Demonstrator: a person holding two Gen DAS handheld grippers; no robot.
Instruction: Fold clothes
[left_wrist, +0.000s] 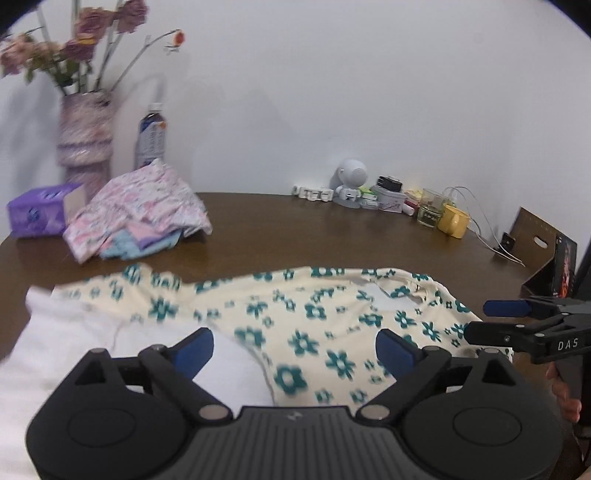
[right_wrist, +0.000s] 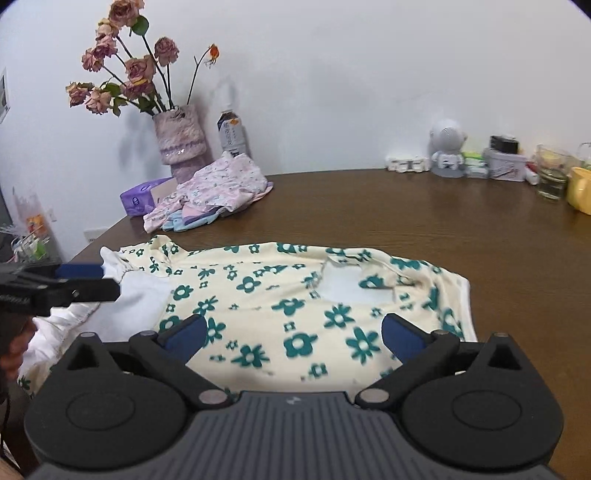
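Observation:
A cream garment with teal flowers lies spread on the brown table, its neck opening toward the right and its white inside showing at the left. My left gripper is open and empty, just above the garment's near edge. My right gripper is open and empty above the garment's near edge too. Each gripper shows in the other's view, the right one at the garment's right end, the left one at its left end, both held sideways.
A pile of folded pink and blue clothes sits at the back left, with a purple tissue pack, a vase of dried roses and a bottle. Small items, a glass and a yellow mug line the back right.

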